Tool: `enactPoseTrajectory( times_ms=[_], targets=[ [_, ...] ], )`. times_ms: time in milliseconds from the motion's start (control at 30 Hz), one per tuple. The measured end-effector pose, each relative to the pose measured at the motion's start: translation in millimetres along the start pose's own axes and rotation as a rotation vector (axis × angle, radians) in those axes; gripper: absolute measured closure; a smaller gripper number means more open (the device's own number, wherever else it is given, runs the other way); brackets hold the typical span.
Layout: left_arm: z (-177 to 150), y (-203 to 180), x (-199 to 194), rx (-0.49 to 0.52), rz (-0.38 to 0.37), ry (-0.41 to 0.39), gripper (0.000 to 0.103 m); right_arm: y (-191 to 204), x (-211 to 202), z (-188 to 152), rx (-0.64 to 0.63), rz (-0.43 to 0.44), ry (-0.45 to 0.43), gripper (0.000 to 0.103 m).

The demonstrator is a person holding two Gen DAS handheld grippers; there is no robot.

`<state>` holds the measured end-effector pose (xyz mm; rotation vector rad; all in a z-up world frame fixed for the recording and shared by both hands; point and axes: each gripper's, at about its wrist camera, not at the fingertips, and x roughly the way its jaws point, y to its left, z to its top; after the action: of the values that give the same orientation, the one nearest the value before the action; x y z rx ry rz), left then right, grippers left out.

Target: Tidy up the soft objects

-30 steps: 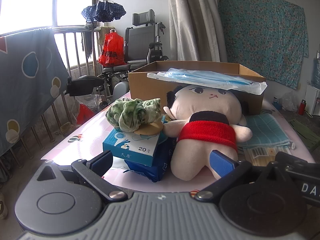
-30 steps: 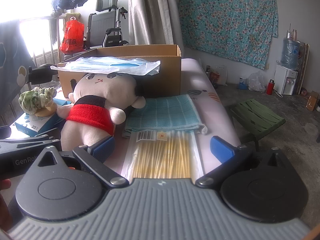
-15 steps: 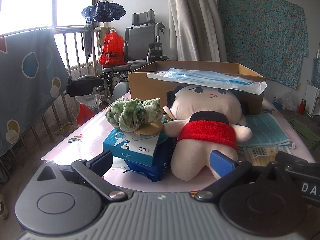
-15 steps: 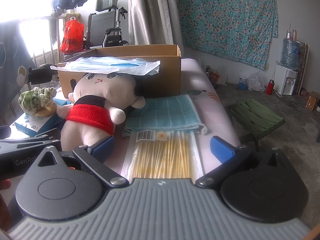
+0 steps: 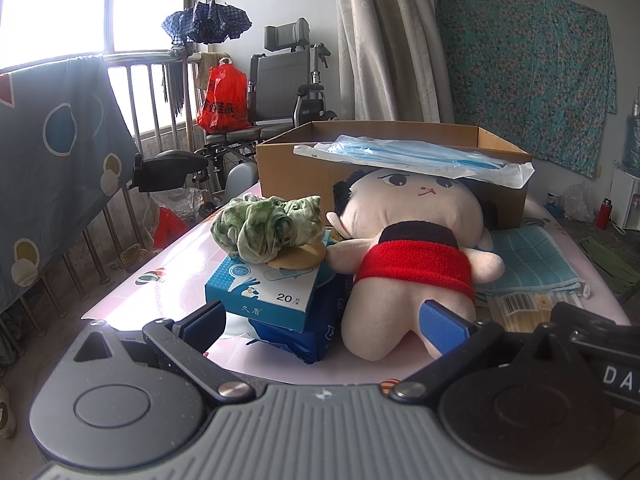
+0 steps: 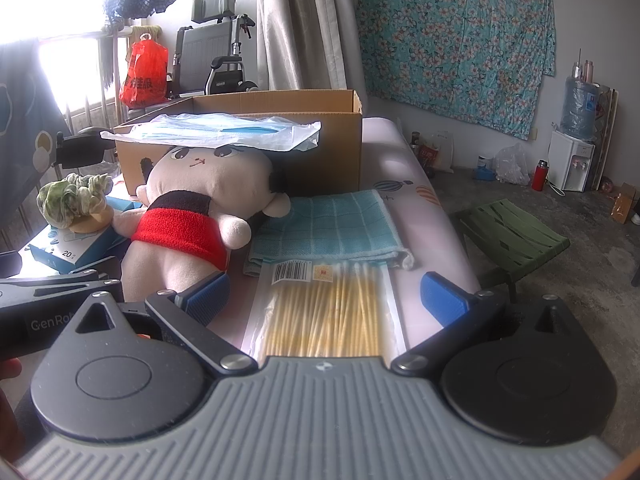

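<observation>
The pink table (image 6: 424, 216) carries everything. At 12 o'clock in both views stands an open cardboard box (image 5: 500, 196), with a clear bag of blue masks (image 5: 404, 158) lying across its near rim. The plush doll (image 5: 416, 248) lies on its back against the box, its long axis running from 6 to 12 o'clock, head toward the box, legs toward the grippers; it is cream with black hair and a red band round the belly. At its 3 o'clock lies a folded blue checked towel (image 6: 332, 228), with a flat packet of cotton swabs (image 6: 324, 312) nearer. At 9 o'clock a crumpled green cloth (image 5: 268, 228) sits on a blue box marked 20 (image 5: 264, 292). The left gripper (image 5: 324, 322) and right gripper (image 6: 324, 300) both stand wide apart, empty.
</observation>
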<state>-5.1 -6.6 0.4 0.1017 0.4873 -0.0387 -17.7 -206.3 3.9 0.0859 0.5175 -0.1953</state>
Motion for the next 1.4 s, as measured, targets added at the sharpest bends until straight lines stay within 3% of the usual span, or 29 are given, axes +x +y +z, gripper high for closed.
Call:
enactPoseTrajectory(
  times_ms=[1400],
  targets=[
    [-1.2, 0.8, 1.6, 0.004, -0.001, 0.001, 0.0, 1.7, 2.1, -1.0, -0.001, -0.005, 0.002, 0.001]
  ],
)
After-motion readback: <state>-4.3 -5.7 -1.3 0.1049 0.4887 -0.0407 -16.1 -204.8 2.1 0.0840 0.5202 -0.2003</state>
